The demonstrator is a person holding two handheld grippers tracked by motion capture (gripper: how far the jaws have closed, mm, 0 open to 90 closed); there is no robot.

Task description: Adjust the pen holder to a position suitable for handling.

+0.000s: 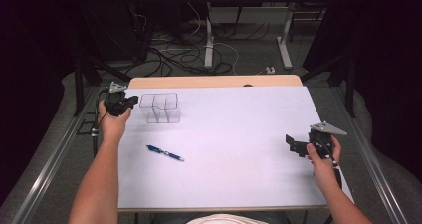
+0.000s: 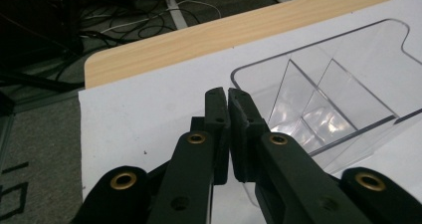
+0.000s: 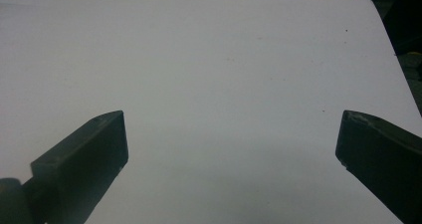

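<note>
A clear plastic organizer [image 1: 160, 107] with inner dividers stands on the white sheet at the far left. My left gripper [image 1: 135, 101] is at its left wall. In the left gripper view the jaws [image 2: 228, 92] stand pressed together, and the corner of the organizer's [image 2: 338, 94] rim runs into the seam between them. A blue pen [image 1: 165, 153] lies flat on the sheet, nearer to me than the organizer. At the right side my right gripper [image 1: 291, 143] is open, its jaws [image 3: 231, 134] wide apart over bare white sheet with nothing between them.
The white sheet [image 1: 239, 134] covers a wooden table whose far edge [image 1: 214, 81] shows as a light strip. Beyond it lie floor cables and desk legs [image 1: 209, 45]. Metal rails run along both sides of the table.
</note>
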